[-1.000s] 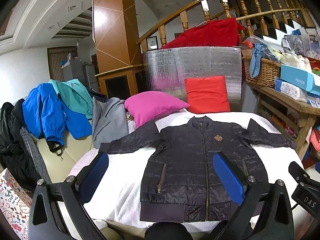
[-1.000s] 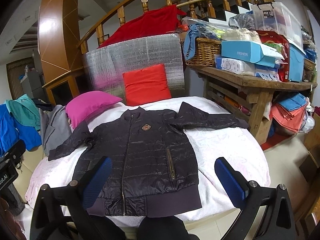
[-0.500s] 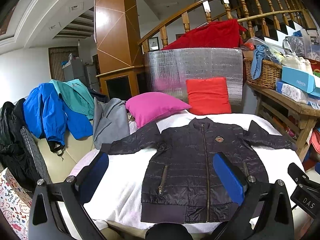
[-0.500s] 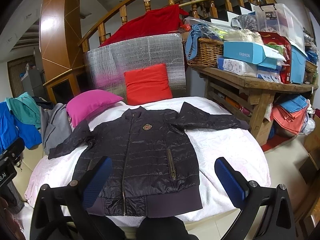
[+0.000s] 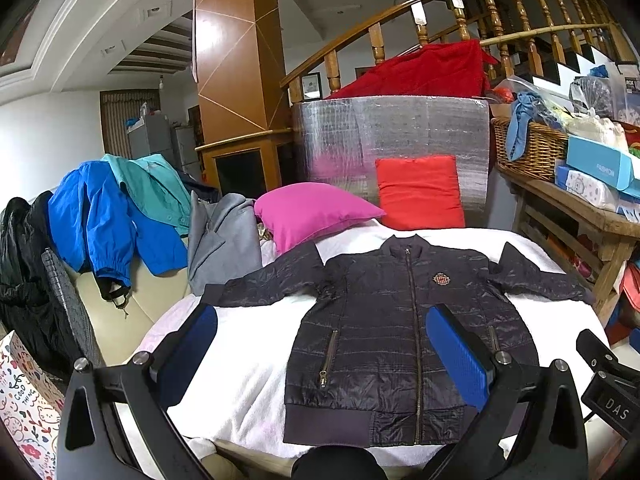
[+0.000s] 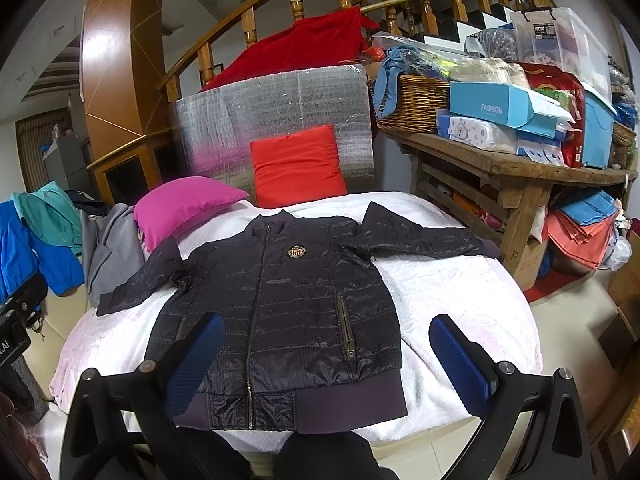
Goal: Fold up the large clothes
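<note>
A dark quilted zip jacket (image 5: pixel 404 320) lies flat, front up, sleeves spread, on a white-covered round table (image 5: pixel 248 368). It also shows in the right wrist view (image 6: pixel 288 312) on the table (image 6: pixel 460 288). My left gripper (image 5: pixel 320 344) is open and empty, held above the jacket's hem on its left half. My right gripper (image 6: pixel 326 352) is open and empty, above the hem on the jacket's right half. Neither touches the cloth.
A pink pillow (image 5: pixel 312 210) and a red pillow (image 5: pixel 420 192) sit at the table's back. Blue, teal and grey garments (image 5: pixel 116 216) lie on a sofa at left. A wooden bench (image 6: pixel 516 176) with a basket and boxes stands at right.
Both grippers have drifted slightly; the jacket sits a little lower and nearer in the views. The jaws stay open and the jacket has not moved.
</note>
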### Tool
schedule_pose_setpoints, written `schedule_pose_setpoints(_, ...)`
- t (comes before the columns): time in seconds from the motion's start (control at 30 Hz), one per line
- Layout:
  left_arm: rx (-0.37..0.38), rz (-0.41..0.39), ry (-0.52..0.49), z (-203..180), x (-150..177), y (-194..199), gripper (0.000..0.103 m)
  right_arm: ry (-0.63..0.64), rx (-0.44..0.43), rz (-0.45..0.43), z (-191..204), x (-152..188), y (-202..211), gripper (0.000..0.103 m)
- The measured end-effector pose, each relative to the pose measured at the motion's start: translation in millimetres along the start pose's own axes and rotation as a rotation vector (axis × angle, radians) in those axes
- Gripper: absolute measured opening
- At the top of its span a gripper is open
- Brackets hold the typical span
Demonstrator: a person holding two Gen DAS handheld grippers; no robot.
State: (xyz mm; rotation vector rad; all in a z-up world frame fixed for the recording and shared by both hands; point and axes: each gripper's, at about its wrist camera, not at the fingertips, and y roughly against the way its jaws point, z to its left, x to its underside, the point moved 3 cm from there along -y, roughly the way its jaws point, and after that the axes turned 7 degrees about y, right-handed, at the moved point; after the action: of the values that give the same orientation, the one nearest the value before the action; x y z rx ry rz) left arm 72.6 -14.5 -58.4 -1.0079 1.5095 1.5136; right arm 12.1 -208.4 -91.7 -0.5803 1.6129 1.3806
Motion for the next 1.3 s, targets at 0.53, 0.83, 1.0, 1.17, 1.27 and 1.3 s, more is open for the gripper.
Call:
schedule_pose_setpoints(0.53, 0.002, 0.002, 0.009, 5.2, -1.8, 0.3, 0.103, 0.006, 0.001, -0.002, 3.4, -0.2, 1.0, 0.103)
schedule_pose_setpoints(0.83, 0.000, 0.008, 0.012, 6.8, -1.3, -3.2, 0.103, 0.009, 0.001, 0.004, 5.8, -0.9, -0.3, 0.103)
schedule_pose_setpoints(1.0, 0.000, 0.007, 0.016, 8.3, -1.0, -4.0, 0.103, 0.012, 0.000, 0.003, 6.1, -0.9, -0.9, 0.103)
schedule_pose_setpoints(1.17, -0.001, 0.006, 0.020, 9.7, -1.1, -5.1, 0.103, 0.011, 0.000, -0.002, 6.5, -0.6, -1.2, 0.103)
schedule_pose_setpoints(1.27, -0.004, 0.005, 0.020, 9.6, -1.7, -7.4, 0.103, 0.011, -0.002, -0.002, 6.9, -0.5, -1.9, 0.103)
schedule_pose_setpoints(1.3, -0.003, 0.007, 0.020, 9.2, -1.8, -9.3, 0.103, 0.014, -0.002, -0.001, 7.0, -1.5, -3.2, 0.103)
